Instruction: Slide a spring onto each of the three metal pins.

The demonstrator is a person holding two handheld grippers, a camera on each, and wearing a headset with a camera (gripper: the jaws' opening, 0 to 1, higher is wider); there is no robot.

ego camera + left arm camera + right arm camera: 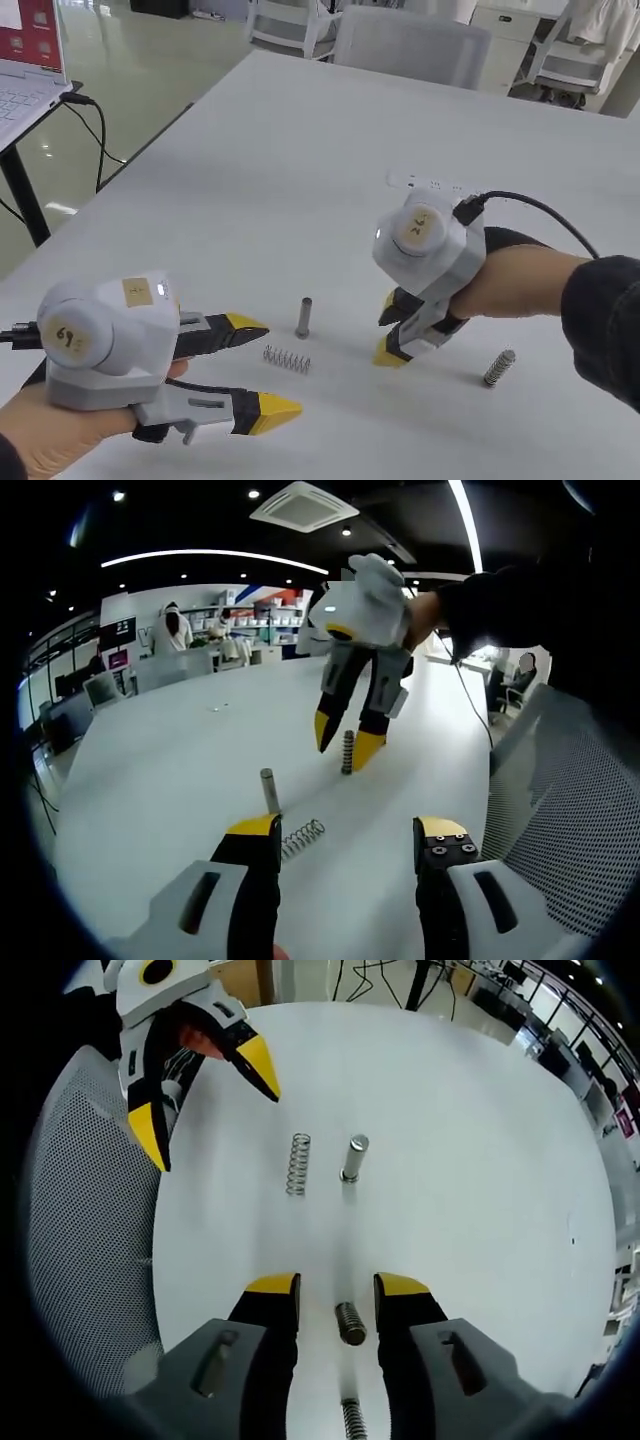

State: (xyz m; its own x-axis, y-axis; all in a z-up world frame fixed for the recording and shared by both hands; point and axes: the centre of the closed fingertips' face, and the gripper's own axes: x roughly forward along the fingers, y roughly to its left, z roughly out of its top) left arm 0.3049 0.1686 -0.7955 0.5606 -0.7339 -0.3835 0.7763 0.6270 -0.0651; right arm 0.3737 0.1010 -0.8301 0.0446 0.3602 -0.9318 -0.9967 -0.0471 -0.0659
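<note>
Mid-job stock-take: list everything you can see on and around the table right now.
Bare pin: one, grey metal, upright mid-table.
Loose spring: one, silver, lying beside the bare pin.
Pins wearing springs: two, silver; one between the right gripper fingers, the other further right.
Table: one, white.
Laptop: one, silver, far left, off the table.
Chairs: several, grey and white, beyond the far end.
Cable: one, black, from the right gripper.
Left gripper: one, yellow-tipped fingers, open, near the loose spring.
Right gripper: one, yellow-tipped fingers, open, pointing down.
</note>
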